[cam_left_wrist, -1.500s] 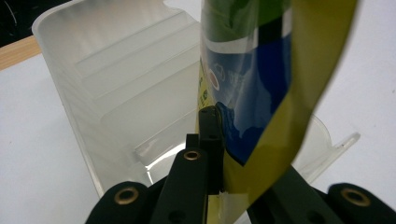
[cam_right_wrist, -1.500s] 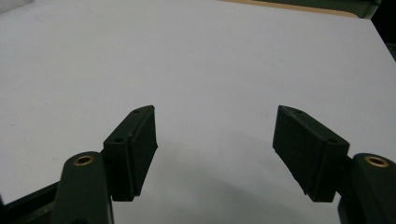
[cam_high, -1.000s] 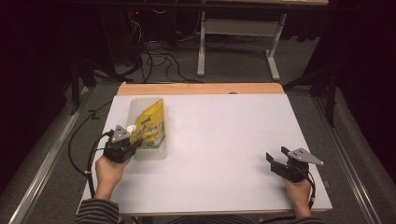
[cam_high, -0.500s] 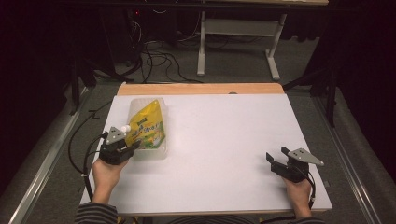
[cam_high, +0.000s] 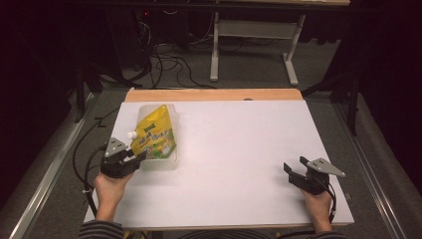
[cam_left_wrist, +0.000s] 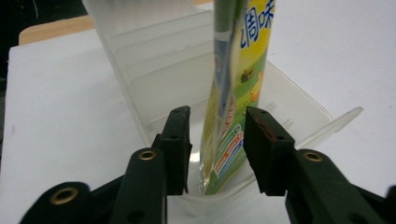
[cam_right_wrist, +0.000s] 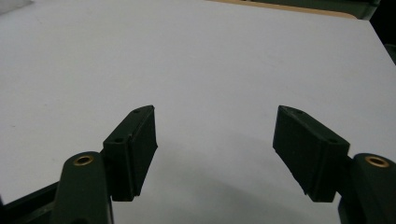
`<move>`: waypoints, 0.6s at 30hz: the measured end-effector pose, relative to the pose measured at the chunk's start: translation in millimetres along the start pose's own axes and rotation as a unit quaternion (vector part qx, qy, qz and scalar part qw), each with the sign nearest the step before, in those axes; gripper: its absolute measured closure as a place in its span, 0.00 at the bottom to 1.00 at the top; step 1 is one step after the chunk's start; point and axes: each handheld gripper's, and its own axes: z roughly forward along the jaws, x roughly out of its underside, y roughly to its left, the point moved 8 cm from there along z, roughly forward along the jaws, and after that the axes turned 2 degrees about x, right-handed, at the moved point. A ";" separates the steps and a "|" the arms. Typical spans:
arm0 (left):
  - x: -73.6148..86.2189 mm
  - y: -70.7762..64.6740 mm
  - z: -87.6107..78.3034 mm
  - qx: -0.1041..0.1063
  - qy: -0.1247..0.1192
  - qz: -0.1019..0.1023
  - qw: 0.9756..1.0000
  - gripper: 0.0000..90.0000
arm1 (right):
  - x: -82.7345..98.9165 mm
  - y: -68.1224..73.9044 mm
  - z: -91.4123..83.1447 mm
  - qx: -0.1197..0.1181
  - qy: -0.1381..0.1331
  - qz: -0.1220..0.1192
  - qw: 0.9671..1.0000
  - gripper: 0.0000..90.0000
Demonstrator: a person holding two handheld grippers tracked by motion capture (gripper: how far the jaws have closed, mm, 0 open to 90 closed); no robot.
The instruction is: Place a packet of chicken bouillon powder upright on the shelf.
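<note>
Two grippers sit low on your white table (cam_high: 234,149), well apart, with its bare wooden strip along the far edge. Largest of what the table carries is the clear plastic container (cam_high: 166,160) at your left, near the left edge. Standing in it, leaning toward the far side, is the yellow spouted pouch (cam_high: 155,135) (white cap at its upper left corner). Your left gripper (cam_left_wrist: 217,149) straddles the pouch's lower edge at the container's near end; its jaws are apart, and I cannot tell if either pad touches the pouch. Your right gripper (cam_right_wrist: 215,149), near the right corner, holds nothing, jaws spread wide over bare tabletop.
</note>
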 end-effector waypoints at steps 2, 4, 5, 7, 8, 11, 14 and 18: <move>0.7 0.6 -2.8 -0.001 -0.004 -0.005 1.000 0.65 | 0.0 0.3 -0.1 0.000 0.000 0.001 1.000 0.34; 0.4 -0.6 -4.9 -0.007 -0.008 -0.004 1.000 0.64 | 0.0 0.3 -0.2 0.000 0.000 0.001 1.000 0.34; 0.3 -1.5 -6.5 -0.007 -0.010 -0.003 1.000 0.63 | 0.0 0.2 -0.1 0.000 0.000 0.001 1.000 0.34; 0.8 -3.4 -9.8 -0.008 -0.014 -0.005 1.000 0.60 | 0.0 0.3 -0.1 0.000 0.000 0.001 1.000 0.34; 1.6 -4.2 -12.3 -0.010 -0.017 -0.005 1.000 0.59 | 0.0 0.3 -0.1 0.000 0.000 0.001 1.000 0.34; 4.0 -6.1 -17.4 -0.013 -0.021 -0.010 1.000 0.57 | 0.2 0.4 0.2 -0.001 0.002 0.001 1.000 0.34; 7.4 -10.6 -22.3 -0.018 -0.023 -0.008 1.000 0.56 | 0.1 0.6 0.3 -0.001 0.002 -0.002 1.000 0.34; 9.1 -17.5 -27.8 -0.022 -0.031 -0.011 0.999 0.56 | 0.2 0.6 0.2 -0.002 0.002 0.002 1.000 0.34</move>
